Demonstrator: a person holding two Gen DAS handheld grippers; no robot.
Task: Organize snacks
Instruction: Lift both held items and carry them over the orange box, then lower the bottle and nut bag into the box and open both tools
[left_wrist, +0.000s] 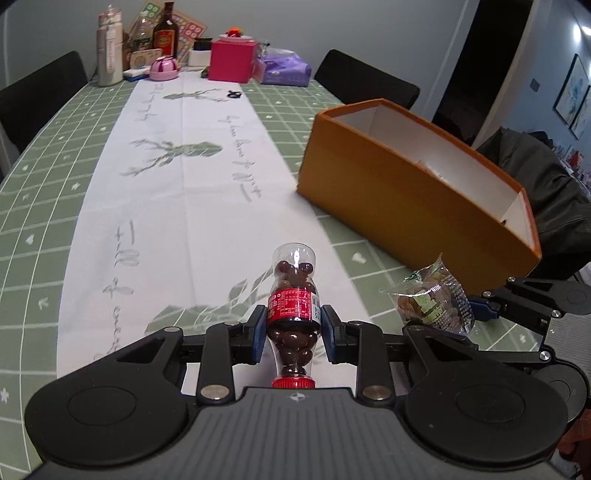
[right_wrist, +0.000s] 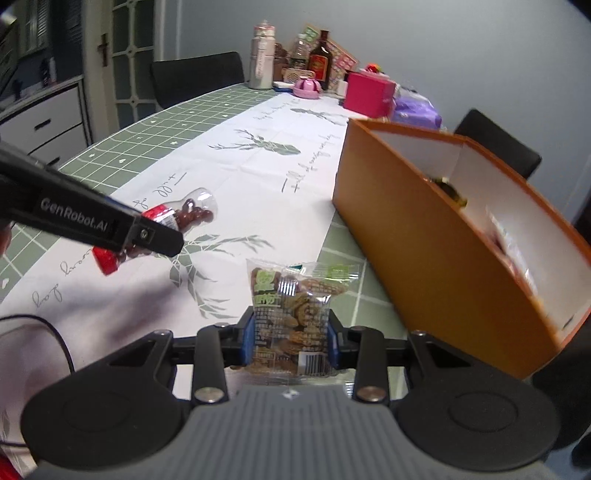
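My left gripper (left_wrist: 294, 325) is shut on a small clear bottle of chocolate balls (left_wrist: 294, 295) with a red label and red cap, held above the table, cap toward the camera. The bottle also shows in the right wrist view (right_wrist: 184, 218), with the left gripper (right_wrist: 155, 236) around it. My right gripper (right_wrist: 291, 332) is shut on a clear packet of biscuits (right_wrist: 291, 310), held above the table; the packet shows in the left wrist view (left_wrist: 434, 301) too. An open orange box (left_wrist: 406, 184) (right_wrist: 436, 229) stands to the right, with several snacks inside.
The table has a green grid cloth (left_wrist: 44, 221) and a white runner with deer prints (left_wrist: 177, 155). At the far end stand bottles (left_wrist: 165, 31), a pink box (left_wrist: 232, 61) and a purple bag (left_wrist: 284, 68). Black chairs (left_wrist: 365, 79) stand around. A black cable (right_wrist: 55, 332) lies at left.
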